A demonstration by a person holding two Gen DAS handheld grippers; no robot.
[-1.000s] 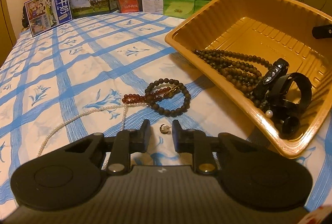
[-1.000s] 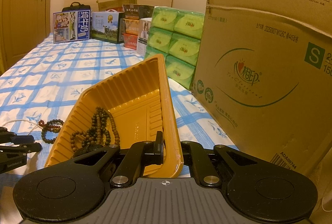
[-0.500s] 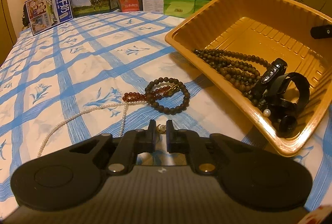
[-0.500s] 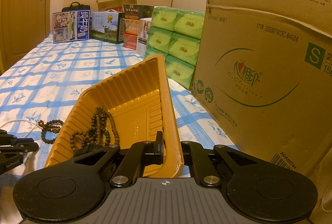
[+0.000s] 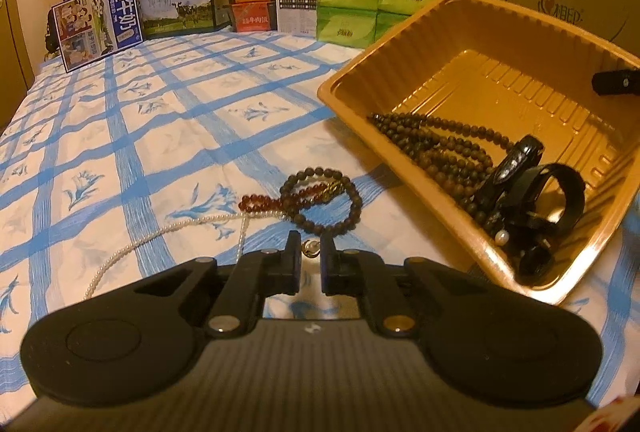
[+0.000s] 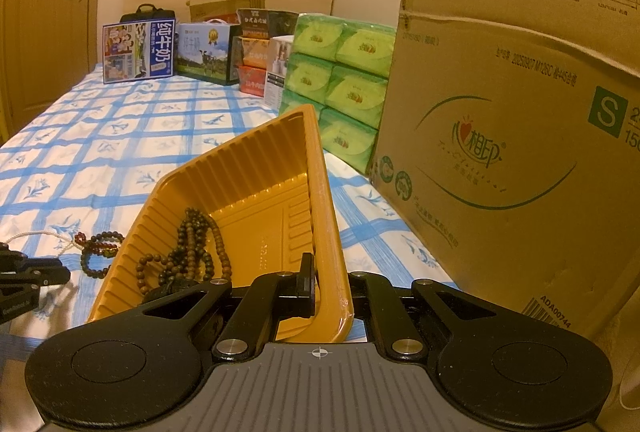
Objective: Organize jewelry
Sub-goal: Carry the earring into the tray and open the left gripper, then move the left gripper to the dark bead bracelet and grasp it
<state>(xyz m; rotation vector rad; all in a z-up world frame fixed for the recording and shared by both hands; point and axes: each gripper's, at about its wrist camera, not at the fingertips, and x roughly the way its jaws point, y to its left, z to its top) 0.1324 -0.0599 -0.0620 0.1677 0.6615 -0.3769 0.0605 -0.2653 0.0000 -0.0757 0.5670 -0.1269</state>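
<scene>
Partly done: prayer beads and black bands lie in the tilted tray pinched by the right claw; the left claw, jaws just closed, pinches a pearl earring; bracelets and pearl necklace remain on the bed.

Right tongs' far finger hidden behind tilted orange plastic tray's rim, tiny pale earring too small to make out, large brown cardboard box cut off at edge

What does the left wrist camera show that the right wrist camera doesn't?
Left only: a small earring pinched in the left tool, a pearl necklace and black bands in the tray. Right only: the door and the right tool clamped on the tray's rim. Both: the tray, its bead strand, the bracelets on the bed.
</scene>
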